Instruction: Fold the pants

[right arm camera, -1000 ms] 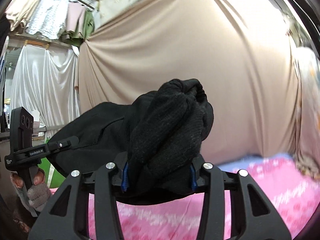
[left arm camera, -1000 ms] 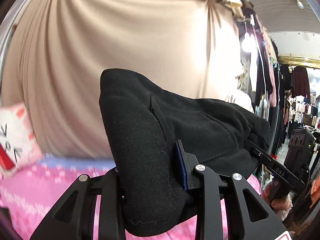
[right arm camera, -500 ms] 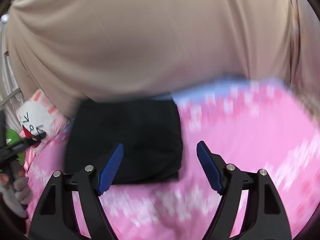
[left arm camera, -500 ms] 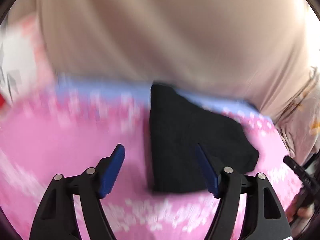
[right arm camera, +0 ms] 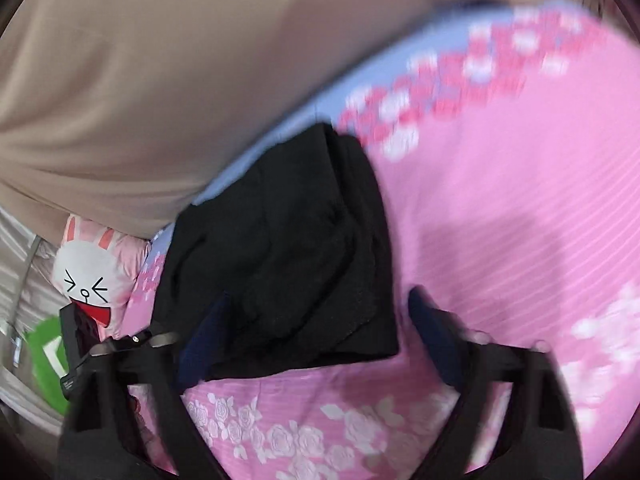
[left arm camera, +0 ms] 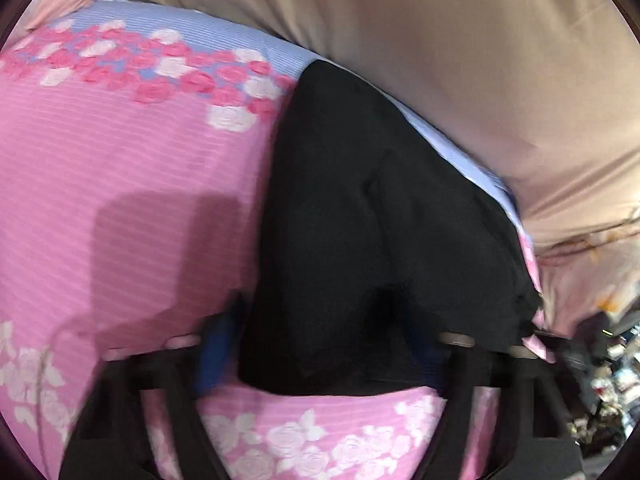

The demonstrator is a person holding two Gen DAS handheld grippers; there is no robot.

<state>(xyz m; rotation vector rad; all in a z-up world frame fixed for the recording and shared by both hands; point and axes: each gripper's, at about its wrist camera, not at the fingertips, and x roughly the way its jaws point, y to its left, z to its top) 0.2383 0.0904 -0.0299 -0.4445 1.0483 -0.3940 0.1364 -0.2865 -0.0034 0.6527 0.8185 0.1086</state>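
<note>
A: Left wrist view?
B: Black pants (left arm camera: 360,240) folded, lying on the pink rose-print bedsheet (left arm camera: 120,168), far edge against the beige curtain (left arm camera: 460,40). Left gripper (left arm camera: 320,356) straddles the near edge, jaws closing, pads not visibly pressing the cloth. Blurred.

A: Right wrist view?
B: Pants (right arm camera: 288,264) on the same sheet. Right gripper (right arm camera: 316,332) closing; left pad at the fabric, right pad clear. Rabbit cushion (right arm camera: 92,276) far left.

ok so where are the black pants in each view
Left wrist: pants fill the centre, running from the bottom middle up toward the beige curtain.
Right wrist: pants lie centre-left, beside the bunny pillow.
Shared landmark: the blue strip of the pink sheet at the pants' far end.
</note>
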